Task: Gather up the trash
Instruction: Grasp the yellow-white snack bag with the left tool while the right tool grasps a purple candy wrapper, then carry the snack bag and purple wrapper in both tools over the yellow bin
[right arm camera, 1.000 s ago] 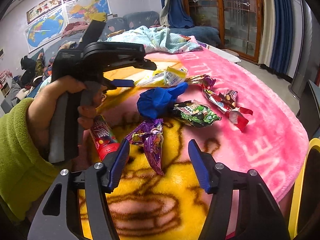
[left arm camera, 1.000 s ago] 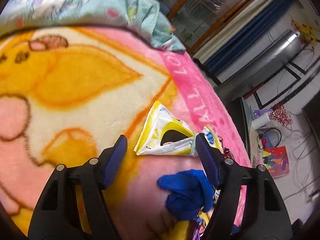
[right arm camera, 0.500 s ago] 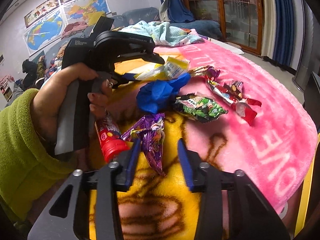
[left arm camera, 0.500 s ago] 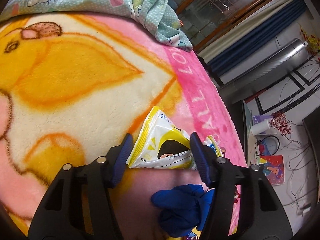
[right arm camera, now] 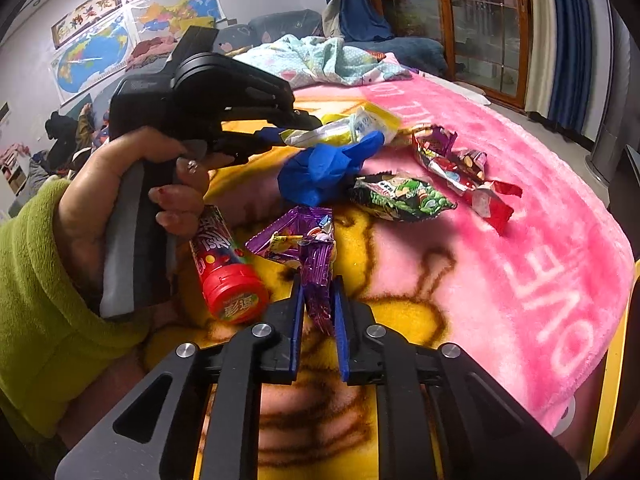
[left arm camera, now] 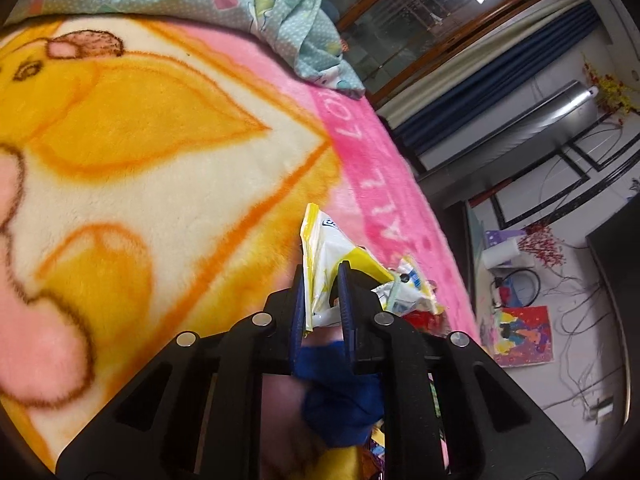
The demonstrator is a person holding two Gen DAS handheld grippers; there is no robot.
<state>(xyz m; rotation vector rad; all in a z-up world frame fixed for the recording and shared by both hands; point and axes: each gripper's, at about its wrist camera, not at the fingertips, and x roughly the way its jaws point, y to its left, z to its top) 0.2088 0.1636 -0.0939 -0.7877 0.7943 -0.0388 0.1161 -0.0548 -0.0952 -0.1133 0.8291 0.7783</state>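
Note:
My left gripper (left arm camera: 320, 276) is shut on a yellow-and-white wrapper (left arm camera: 324, 248), which stands pinched upright between the blue pads just above the blanket. The right wrist view shows that same left gripper (right arm camera: 280, 134) with the yellow-and-white wrapper (right arm camera: 348, 126) sticking out of its tips. My right gripper (right arm camera: 317, 284) is closing its jaws on the tail of a purple wrapper (right arm camera: 296, 236), and the pads meet its sides. More litter lies on the blanket: a crumpled blue glove (right arm camera: 324, 168), a green snack bag (right arm camera: 400, 196), a red-and-silver wrapper (right arm camera: 456, 164) and a red candy tube (right arm camera: 224, 264).
The pink and yellow fleece blanket (right arm camera: 520, 240) covers the bed, and its edge drops away at the right. Teal patterned bedding (right arm camera: 320, 56) is bunched at the far end. A hand in a green sleeve (right arm camera: 32, 280) holds the left gripper, close above the candy tube.
Both grippers went from wide open to closed. The left one moved forward around the yellow-and-white wrapper and pinched it upright. The right one came down around the purple wrapper's tail.

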